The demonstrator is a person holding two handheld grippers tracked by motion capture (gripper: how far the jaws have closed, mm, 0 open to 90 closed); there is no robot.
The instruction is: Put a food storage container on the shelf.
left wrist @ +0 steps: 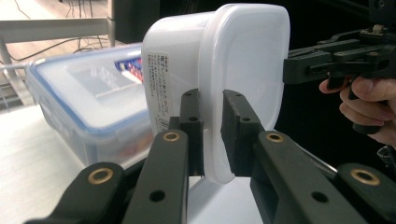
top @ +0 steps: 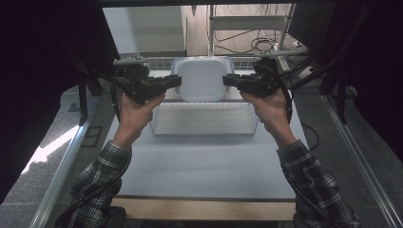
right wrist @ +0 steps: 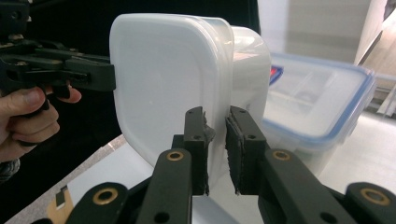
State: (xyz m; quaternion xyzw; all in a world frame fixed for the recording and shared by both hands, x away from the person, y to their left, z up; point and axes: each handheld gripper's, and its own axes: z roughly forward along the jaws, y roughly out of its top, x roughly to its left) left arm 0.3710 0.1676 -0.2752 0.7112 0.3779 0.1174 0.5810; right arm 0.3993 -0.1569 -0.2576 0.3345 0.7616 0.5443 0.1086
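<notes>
1. The white lidded tub (top: 201, 78) is held in the air over the far end of the table (top: 204, 161), above the wire basket (top: 204, 118), tipped so its lid faces the person.
2. The left gripper (top: 177, 81) is clamped on the lid's rim at 9 o'clock; in the left gripper view its pads (left wrist: 233, 130) are nearly closed, pinching the rim (left wrist: 212, 140).
3. The right gripper (top: 227, 80) is clamped on the rim at 3 o'clock, jaws equally narrow on the lip (right wrist: 217, 140).
4. Both grips should probably be kept even and level, since only thin edges are pinched and the tub could swing or slip.
5. The blue-trimmed box (left wrist: 84, 98) behind should be cleared, and the tub moved slowly.
</notes>
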